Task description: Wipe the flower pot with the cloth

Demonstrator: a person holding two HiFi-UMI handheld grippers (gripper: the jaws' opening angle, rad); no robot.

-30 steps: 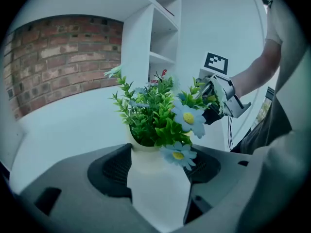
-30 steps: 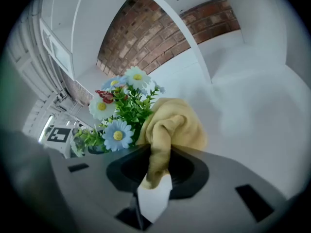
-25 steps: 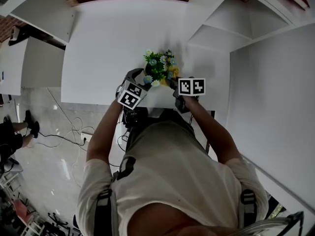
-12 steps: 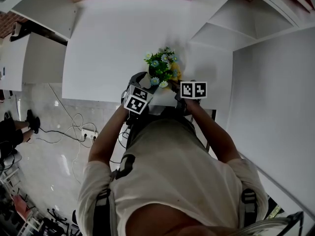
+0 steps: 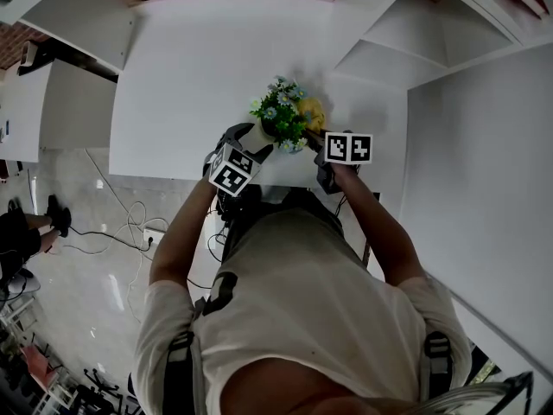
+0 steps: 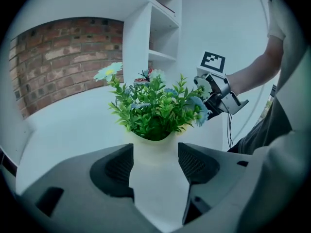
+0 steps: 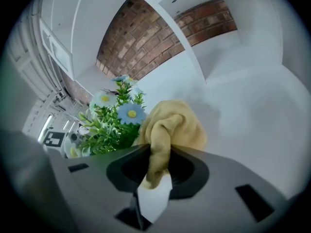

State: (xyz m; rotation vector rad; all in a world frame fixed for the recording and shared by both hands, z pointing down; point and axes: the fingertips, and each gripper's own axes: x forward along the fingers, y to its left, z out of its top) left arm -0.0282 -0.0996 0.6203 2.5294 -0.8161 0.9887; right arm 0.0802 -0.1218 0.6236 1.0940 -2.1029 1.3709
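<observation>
Cloth [image 5: 312, 111], pinched in right tool [image 7: 156, 168], has moved beside foliage [image 5: 281, 118]; left tool [image 6: 155, 155] grips half-hidden flower pot [image 6: 158, 188].

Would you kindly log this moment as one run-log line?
left gripper: shut on flower pot | right gripper: shut on yellow cloth | yellow cloth: beside the flowers, contact with pot not visible
</observation>
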